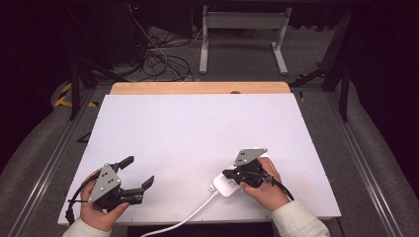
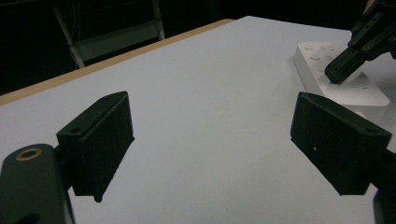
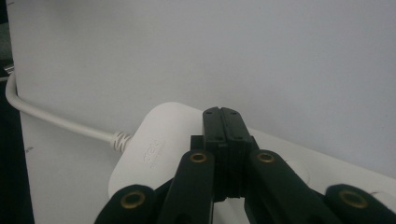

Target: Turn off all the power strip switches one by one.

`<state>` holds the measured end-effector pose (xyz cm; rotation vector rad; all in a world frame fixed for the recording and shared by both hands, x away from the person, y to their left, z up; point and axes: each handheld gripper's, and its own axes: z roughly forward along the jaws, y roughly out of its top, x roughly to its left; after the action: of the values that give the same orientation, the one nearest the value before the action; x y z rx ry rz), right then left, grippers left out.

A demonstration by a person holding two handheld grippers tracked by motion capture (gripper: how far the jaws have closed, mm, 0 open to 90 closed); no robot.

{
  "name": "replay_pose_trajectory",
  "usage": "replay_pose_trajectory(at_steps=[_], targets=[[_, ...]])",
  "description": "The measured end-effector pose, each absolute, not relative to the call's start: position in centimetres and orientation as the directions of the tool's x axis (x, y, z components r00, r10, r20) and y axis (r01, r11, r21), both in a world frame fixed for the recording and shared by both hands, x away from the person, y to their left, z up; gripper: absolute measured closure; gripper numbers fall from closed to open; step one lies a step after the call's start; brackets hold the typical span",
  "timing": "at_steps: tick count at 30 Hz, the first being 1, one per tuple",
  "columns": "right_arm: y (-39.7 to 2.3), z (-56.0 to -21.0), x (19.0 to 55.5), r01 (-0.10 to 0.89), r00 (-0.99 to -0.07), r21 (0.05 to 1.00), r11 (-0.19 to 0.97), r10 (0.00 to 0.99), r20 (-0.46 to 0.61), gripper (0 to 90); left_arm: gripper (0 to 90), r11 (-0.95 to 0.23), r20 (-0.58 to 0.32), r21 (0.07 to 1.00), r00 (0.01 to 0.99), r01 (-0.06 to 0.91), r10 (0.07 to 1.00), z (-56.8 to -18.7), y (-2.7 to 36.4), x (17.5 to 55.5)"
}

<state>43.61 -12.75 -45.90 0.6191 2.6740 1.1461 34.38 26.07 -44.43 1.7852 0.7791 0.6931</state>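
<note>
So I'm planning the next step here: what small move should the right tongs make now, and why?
Probably a short push straight down. The right tongs are shut, with their tips on the top face of the white power strip, as if pressing a button there. The left tongs sit open and apart.

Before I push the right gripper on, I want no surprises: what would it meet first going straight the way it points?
Probably the white power strip: the shut right gripper points down at its top, seemingly touching it already, though contact is hard to confirm.
</note>
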Motion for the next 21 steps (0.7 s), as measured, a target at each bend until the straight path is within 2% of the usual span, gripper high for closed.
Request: replay_pose_trajectory(at_steps=[21], targets=[[-12.78,-46.09,43.68,0.333,-0.891,0.722,0.607,0.452,0.031,90.0,13.6,-0.259,0.093,0.948,0.621,0.183,0.778,-44.34,26.08,34.3]])
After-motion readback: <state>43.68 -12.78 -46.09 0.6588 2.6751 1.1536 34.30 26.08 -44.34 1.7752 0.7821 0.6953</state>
